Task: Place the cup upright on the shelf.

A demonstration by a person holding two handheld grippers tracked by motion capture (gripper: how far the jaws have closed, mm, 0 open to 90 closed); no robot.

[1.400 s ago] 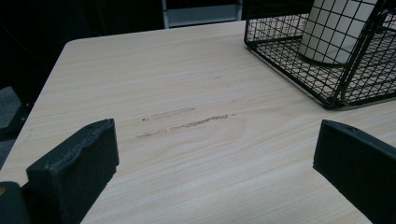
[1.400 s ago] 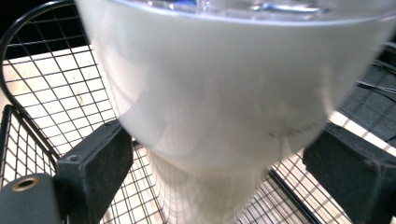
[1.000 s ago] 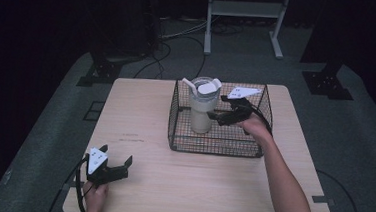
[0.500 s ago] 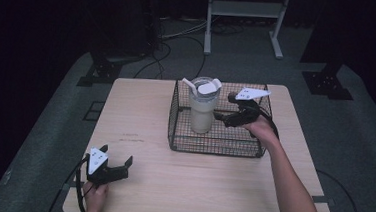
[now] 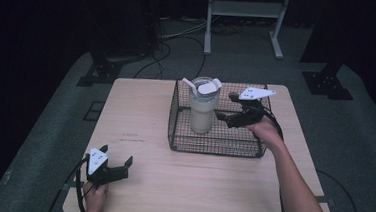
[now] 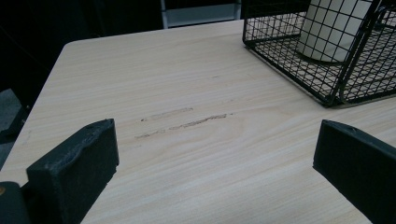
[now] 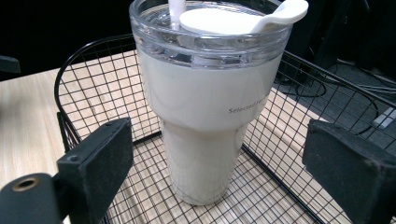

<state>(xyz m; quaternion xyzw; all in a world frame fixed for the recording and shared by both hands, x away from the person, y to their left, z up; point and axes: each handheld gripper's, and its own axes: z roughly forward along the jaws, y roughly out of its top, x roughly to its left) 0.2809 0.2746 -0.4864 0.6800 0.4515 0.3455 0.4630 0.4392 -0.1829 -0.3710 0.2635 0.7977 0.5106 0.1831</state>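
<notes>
The right gripper (image 5: 224, 117), jaws apart, hovered inside the wire basket (image 5: 175, 116) beside the upright tumbler (image 5: 202, 107); the left gripper (image 5: 117, 165) sat spread, well apart from the basket.

a dark lab or studio: one wooden table (image 5: 195, 186) on grey carpet (image 5: 48, 141), black stands (image 5: 103, 65), floor cables (image 5: 176, 32), a metal frame (image 5: 245, 10).

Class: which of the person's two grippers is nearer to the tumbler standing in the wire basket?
Right. The right gripper is open just beside the tumbler; the left gripper sits at the table's near-left corner.
</notes>
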